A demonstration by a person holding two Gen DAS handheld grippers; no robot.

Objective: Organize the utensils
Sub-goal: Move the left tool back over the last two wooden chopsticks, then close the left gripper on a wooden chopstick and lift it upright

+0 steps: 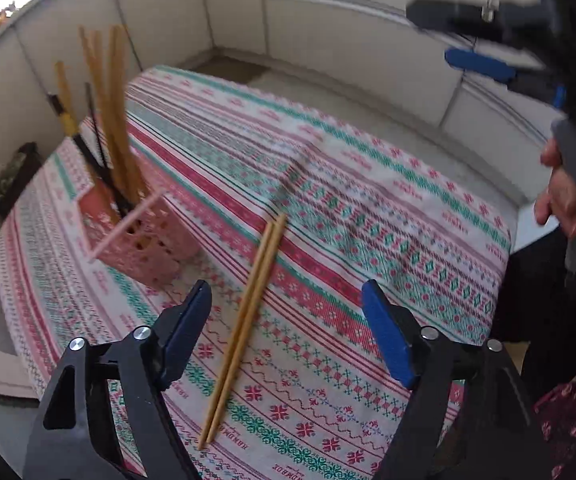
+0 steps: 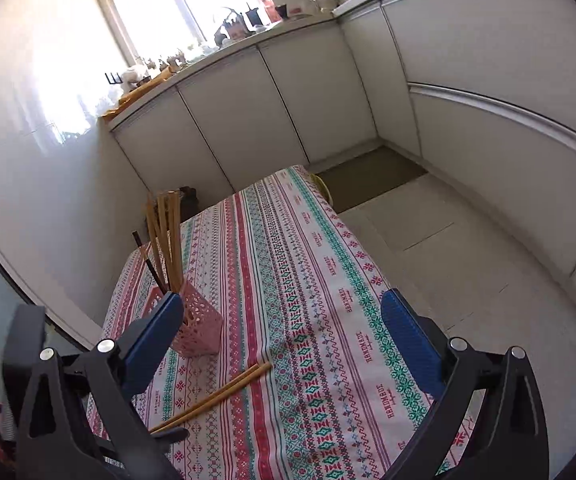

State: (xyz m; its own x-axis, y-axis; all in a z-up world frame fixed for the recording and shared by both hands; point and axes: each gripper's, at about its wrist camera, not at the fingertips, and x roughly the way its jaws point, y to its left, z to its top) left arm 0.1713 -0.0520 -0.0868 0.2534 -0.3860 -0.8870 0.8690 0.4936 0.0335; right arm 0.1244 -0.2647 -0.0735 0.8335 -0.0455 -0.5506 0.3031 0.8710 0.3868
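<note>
Woven tablecloth reads "HANDMADE" beside wooden chopsticks.

Right tool blurred; chopstick tips hidden inside pink holder.

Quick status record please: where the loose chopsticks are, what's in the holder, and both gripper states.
loose chopsticks: one wooden pair, flat on the tablecloth, side by side
holder: pink perforated holder, upright, left of the pair, apart from it
holder contents: several wooden chopsticks plus dark ones, standing
left gripper: open, above the pair, holding nothing
right gripper: open, empty, raised over the table
</note>
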